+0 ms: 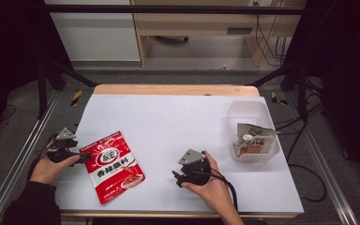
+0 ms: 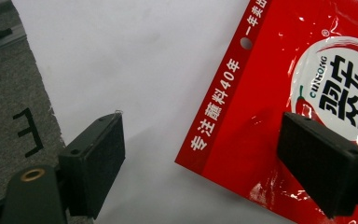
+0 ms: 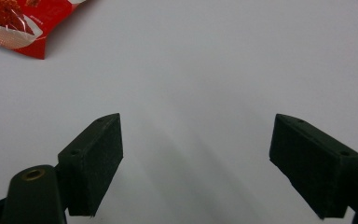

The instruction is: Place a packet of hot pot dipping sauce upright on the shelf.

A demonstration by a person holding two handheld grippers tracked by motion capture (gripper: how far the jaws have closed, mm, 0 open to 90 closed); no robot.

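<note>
High view first: my left gripper (image 1: 82, 155) sits at the left edge of the white table (image 1: 168, 122), right beside the top corner of the red packet (image 1: 114, 166). The red packet lies flat on the table, tilted a bit, near my side and over to the left. My left hand (image 1: 51, 166) holds the gripper low, with its tips pointing at the packet. My right gripper (image 1: 178, 178) rests in my right hand (image 1: 211, 180) near the middle of the table, well apart from the packet. A clear plastic box (image 1: 251, 112) stands at the right side of the table, and a torn grey packet (image 1: 253, 138) lies inside it. From the left gripper view, my two black jaws stand wide open. One jaw is over the bare white table and the other is over the red packet (image 2: 284, 93), so the packet's edge and corner lie between them. I cannot tell if that jaw touches the packet, and nothing is squeezed. From the right gripper view, my jaws are wide open too, with just white table (image 3: 191, 70) between them. A corner of the red packet (image 3: 23, 23) peeks in at the top left, far from my jaws.
</note>
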